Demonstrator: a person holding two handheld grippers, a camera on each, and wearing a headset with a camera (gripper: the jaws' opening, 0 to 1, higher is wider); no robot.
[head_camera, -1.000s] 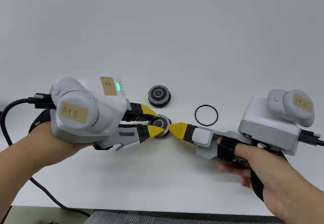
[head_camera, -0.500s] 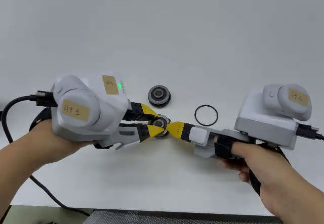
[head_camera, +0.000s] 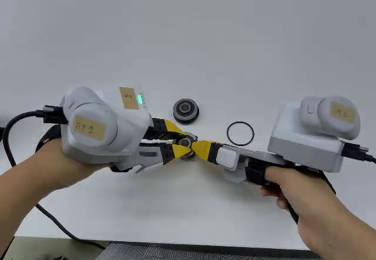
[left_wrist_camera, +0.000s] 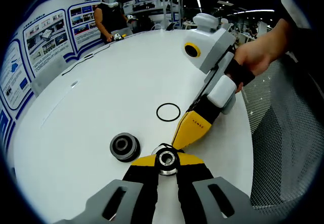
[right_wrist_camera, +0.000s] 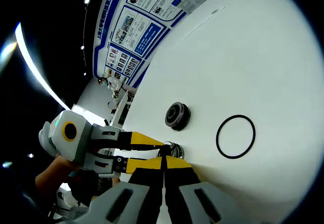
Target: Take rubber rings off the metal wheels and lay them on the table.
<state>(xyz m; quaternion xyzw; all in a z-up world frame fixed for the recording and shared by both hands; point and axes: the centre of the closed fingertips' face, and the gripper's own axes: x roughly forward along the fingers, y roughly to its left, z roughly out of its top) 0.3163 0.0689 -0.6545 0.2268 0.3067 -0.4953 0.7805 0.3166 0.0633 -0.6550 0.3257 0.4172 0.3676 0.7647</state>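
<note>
The small silver metal wheel [head_camera: 187, 143] sits clamped between the yellow jaws of my left gripper [head_camera: 180, 144], low over the white table [head_camera: 264, 49]. My right gripper [head_camera: 198, 147] meets its rim, jaws pressed together; whether they pinch rubber, I cannot tell. A loose black rubber ring [head_camera: 239, 134] lies just beside us, and a second black-rimmed wheel [head_camera: 185, 110] stands beyond.

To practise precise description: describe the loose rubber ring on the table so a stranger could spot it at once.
On the white table, look beyond the yellow jaws of the right gripper. The rubber ring lies flat there: a thin, empty black circle, unlike the thick metal wheel to its left.
</note>
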